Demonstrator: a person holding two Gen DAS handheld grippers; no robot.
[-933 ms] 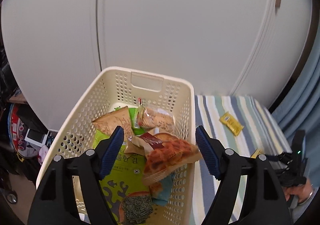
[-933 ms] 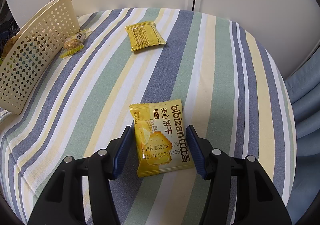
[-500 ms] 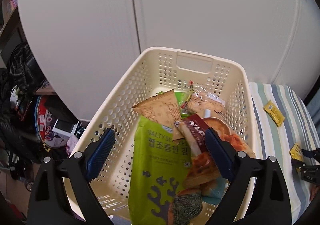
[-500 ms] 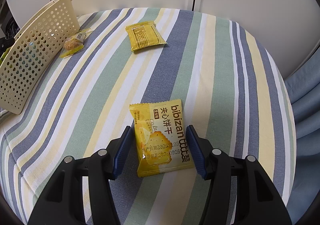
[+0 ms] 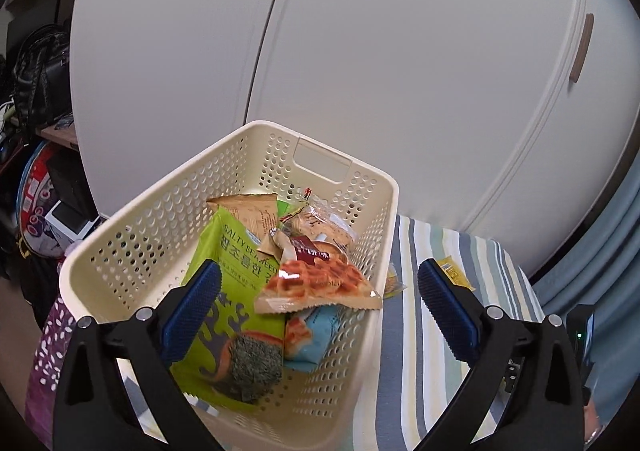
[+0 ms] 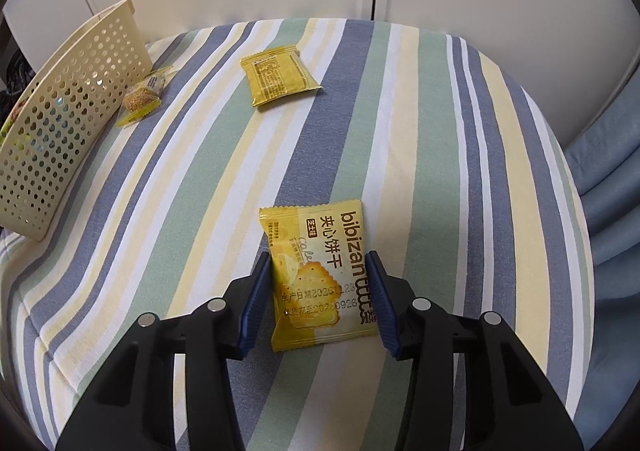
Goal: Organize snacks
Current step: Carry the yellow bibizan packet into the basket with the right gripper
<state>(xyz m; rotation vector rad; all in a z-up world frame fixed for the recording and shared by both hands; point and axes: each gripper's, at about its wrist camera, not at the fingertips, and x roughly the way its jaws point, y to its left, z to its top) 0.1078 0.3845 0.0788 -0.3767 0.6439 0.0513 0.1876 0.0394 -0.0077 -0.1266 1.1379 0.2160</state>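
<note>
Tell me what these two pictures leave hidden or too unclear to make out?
- Left wrist view: the blue packet in the basket lies mostly under the waffle packet; its label is hidden.
- Right wrist view: the basket wall blocks the contents.
- Right wrist view: print on the far yellow packet is too small.
- Whether the right gripper already pinches the biscuit packet is unclear.

White cabinet doors [image 5: 360, 71] fill the back of the room, smooth and evenly lit, with a dark vertical seam between two panels. One door carries a slim wooden handle [image 5: 580, 47] near its right edge. Blue curtains [image 5: 592, 251] hang in folds at the right. In front of the doors sits a surface covered with a striped cloth [image 6: 400, 131] in blue, green, yellow and white. To the left, a dim corner holds a wooden shelf [image 5: 56, 131] with a black bag [image 5: 40, 63] on it and cluttered boxes [image 5: 60, 223] below.
</note>
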